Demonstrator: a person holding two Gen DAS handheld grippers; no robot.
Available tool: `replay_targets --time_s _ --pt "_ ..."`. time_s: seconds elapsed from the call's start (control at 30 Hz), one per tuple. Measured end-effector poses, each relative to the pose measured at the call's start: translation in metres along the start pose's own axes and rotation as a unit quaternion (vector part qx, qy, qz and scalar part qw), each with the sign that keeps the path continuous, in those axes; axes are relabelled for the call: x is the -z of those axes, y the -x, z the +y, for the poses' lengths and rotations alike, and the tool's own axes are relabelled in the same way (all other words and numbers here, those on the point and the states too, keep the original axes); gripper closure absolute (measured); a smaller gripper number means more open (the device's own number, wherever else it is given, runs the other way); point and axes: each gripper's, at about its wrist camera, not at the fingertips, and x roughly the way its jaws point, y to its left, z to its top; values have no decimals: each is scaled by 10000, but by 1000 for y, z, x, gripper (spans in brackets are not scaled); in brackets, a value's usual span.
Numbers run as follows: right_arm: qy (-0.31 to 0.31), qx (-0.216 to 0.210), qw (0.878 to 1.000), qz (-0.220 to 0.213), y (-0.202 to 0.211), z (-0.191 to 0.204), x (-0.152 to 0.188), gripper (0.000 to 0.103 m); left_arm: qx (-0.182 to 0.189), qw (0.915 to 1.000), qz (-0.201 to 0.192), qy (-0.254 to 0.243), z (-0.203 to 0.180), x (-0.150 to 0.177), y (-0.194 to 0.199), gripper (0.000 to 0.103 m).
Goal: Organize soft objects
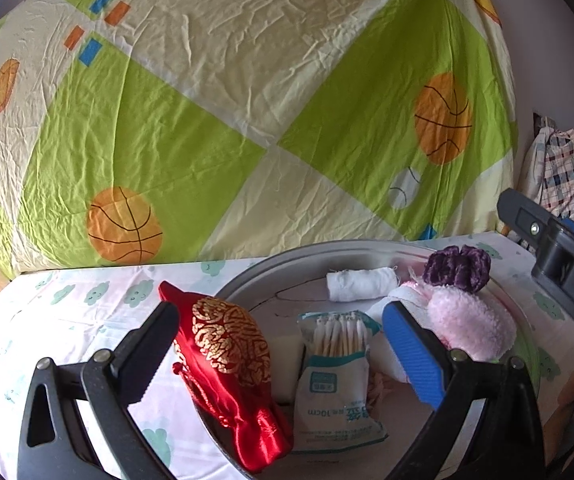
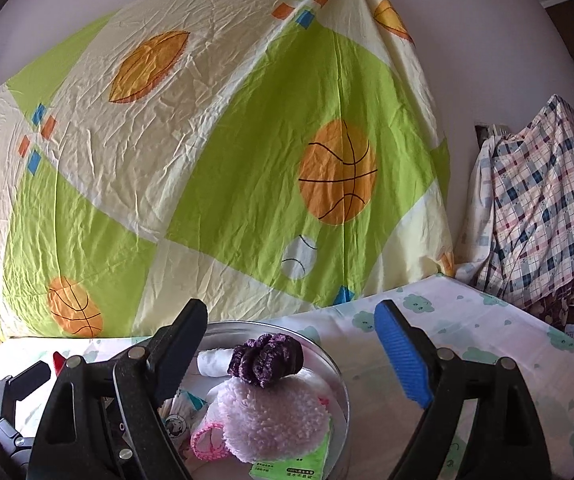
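A round metal tray [image 1: 247, 276] stands on the cloud-print cloth and holds several soft things. A red and gold satin pouch [image 1: 227, 360] lies across its left rim. Beside it are a cotton swab pack [image 1: 335, 364], a rolled white cloth [image 1: 361, 284], a pink fluffy puff [image 1: 471, 328] and a purple velvet scrunchie [image 1: 457, 268]. My left gripper [image 1: 279, 316] is open, its fingers wide either side of the pouch and the swab pack. My right gripper [image 2: 290, 312] is open above the tray [image 2: 327, 356], with the scrunchie [image 2: 265, 358] resting on the puff [image 2: 275, 420] below it.
A green and cream sheet with basketballs [image 1: 247, 120] hangs close behind the table. A plaid cloth [image 2: 539, 208] covers something at the right. A green packet [image 2: 291, 468] lies in the tray's near side. The cloud-print surface [image 2: 467, 344] extends to the right of the tray.
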Motion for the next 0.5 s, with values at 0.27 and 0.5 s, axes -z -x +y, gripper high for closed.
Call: replay_targets --time_s 0.27,0.5 --pt "393 168 9989 -169 5 12 0 16 -300 9975 177 621 20 -4 -7 0" --pt "463 228 9982 -316 9 13 -3 16 -267 9889 899 1150 37 -3 -39 29"
